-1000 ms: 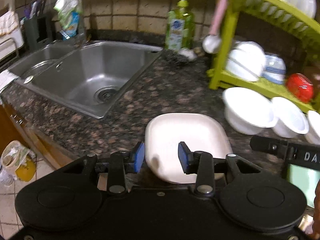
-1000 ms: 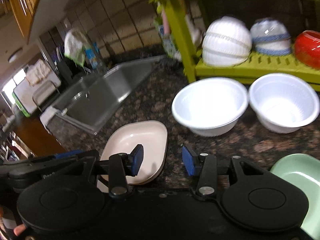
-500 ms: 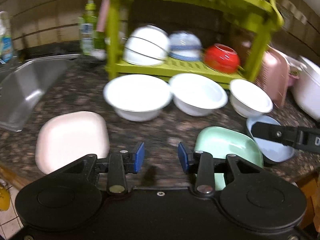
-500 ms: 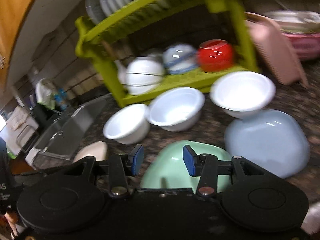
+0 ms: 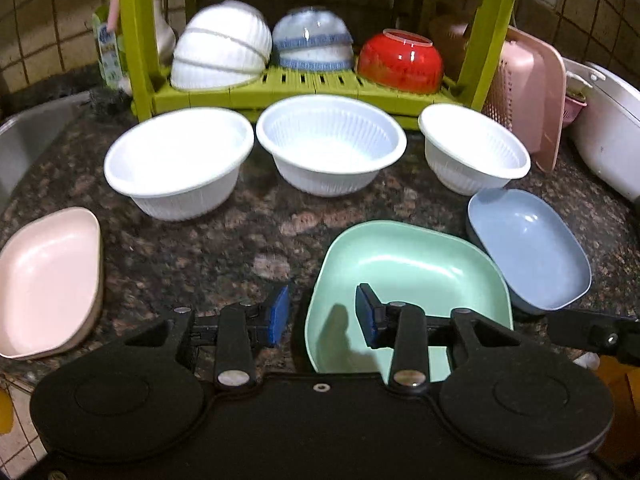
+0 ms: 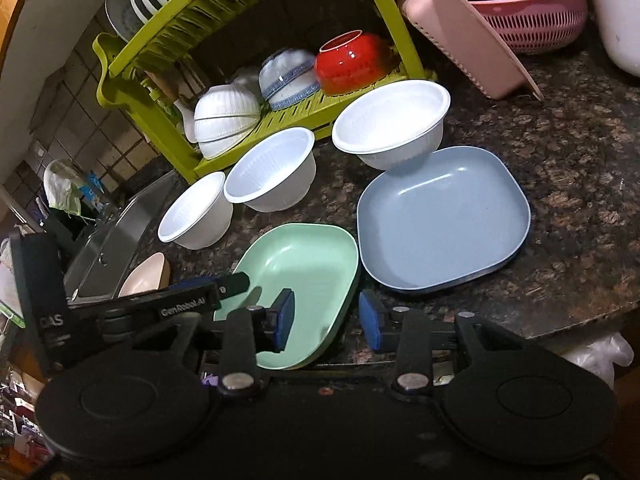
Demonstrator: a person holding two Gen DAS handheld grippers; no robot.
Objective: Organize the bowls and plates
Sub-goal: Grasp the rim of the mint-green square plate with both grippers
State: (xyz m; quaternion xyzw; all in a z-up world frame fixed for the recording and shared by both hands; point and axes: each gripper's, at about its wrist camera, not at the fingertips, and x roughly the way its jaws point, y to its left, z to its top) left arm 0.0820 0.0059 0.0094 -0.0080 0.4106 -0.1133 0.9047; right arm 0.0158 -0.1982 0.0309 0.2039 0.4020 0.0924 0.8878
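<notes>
Left wrist view: the left gripper [image 5: 322, 316] hangs with its jaws apart over the near left rim of the green plate [image 5: 416, 268] on the granite counter [image 5: 224, 248], gripping nothing; a pink plate [image 5: 44, 280] lies far left, a blue plate [image 5: 528, 248] just right of the green one; three white bowls [image 5: 332, 142] stand in a row before the green dish rack [image 5: 280, 88]; right wrist view: the right gripper [image 6: 326, 322] is likewise spread and empty, straddling the green plate's right edge.
</notes>
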